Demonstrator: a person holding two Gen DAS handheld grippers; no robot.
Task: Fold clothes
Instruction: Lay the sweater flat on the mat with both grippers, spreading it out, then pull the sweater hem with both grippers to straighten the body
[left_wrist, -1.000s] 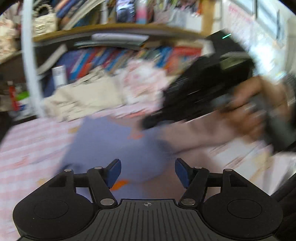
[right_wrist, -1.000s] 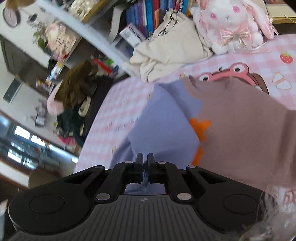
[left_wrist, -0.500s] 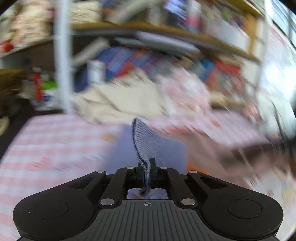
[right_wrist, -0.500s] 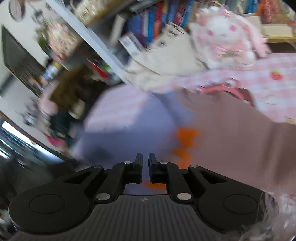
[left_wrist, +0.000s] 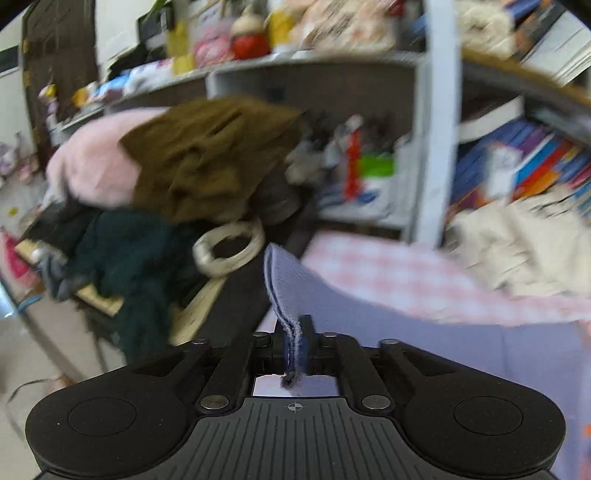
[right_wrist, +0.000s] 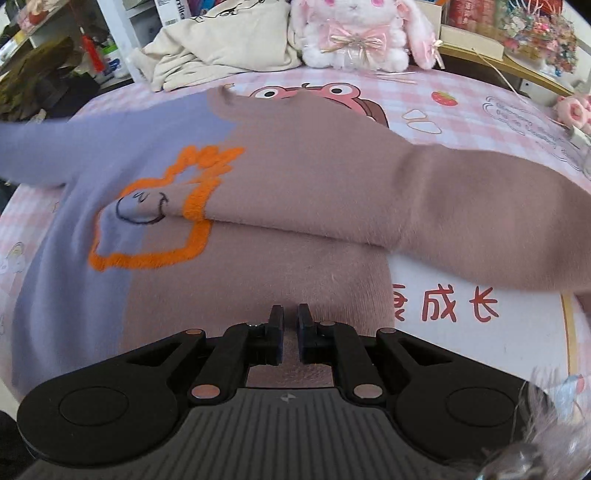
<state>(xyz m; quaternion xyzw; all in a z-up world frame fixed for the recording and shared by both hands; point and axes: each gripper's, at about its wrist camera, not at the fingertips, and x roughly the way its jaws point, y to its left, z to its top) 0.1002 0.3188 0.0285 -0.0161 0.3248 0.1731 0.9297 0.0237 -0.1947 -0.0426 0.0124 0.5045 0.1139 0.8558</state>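
A two-tone sweater (right_wrist: 280, 192), lilac on the left half and mauve-brown on the right with an orange outlined patch, lies on the pink checked tabletop (right_wrist: 461, 110). Its brown sleeve (right_wrist: 461, 221) is folded across the chest. My left gripper (left_wrist: 293, 347) is shut on the cuff of the lilac sleeve (left_wrist: 291, 295) and holds it raised and stretched out past the table's left side. My right gripper (right_wrist: 290, 332) hovers over the sweater's lower hem, its jaws nearly together with nothing between them.
A white plush rabbit (right_wrist: 354, 33) and a cream garment (right_wrist: 221, 40) lie at the table's back edge. A heap of brown, pink and dark clothes (left_wrist: 166, 166) sits left of the table. Bookshelves (left_wrist: 517, 155) stand behind.
My left gripper closed on the lilac cuff and swung it out to the left. My right gripper let go of the lilac fabric and moved right, over the hem.
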